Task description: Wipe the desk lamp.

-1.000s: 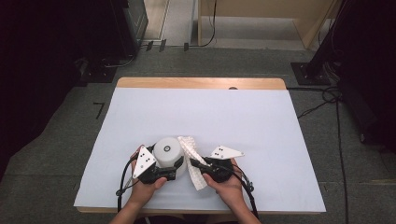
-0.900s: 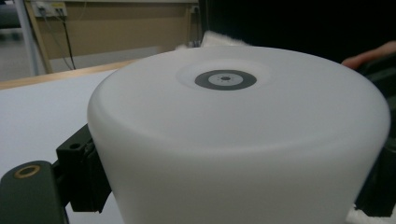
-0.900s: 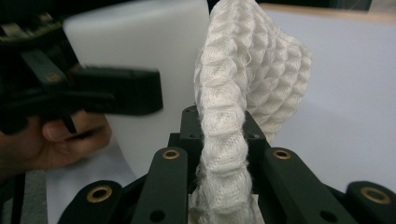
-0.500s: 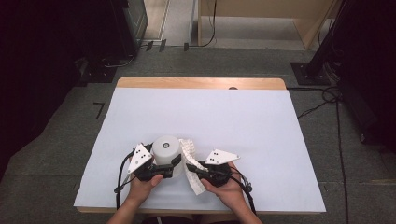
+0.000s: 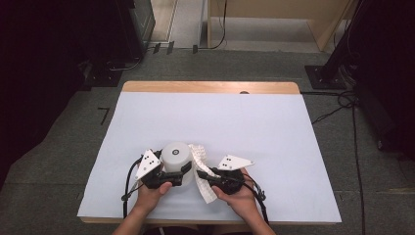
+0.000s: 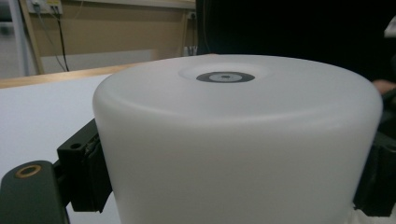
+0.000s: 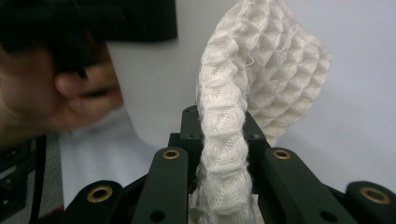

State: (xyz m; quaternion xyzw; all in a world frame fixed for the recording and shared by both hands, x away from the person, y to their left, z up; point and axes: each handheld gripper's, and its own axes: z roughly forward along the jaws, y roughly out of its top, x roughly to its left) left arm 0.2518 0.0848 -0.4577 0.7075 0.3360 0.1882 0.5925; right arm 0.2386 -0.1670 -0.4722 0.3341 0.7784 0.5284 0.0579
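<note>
Since a moment ago I note little change: my left gripper stays clamped on the white cylindrical plastic container near the tabletop's front edge; my right gripper keeps pinching the white waffle-weave cloth against it, so wiping continues.

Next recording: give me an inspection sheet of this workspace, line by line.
Surface: wooden table under a pale sheet.
Job's things: white cup-like container, inverted with its base up, near the front edge; white waffle-weave cloth draped beside it, touching its side.
Clutter: nothing seen.
Grippers: left tongs clamp the container, jaws on both sides; right tongs pinch the cloth between their jaws.
Cables: one trails from each set of tongs toward the person; others lie on the floor at the right.
Surroundings: grey carpet, dark equipment at both sides, wooden furniture beyond.
</note>
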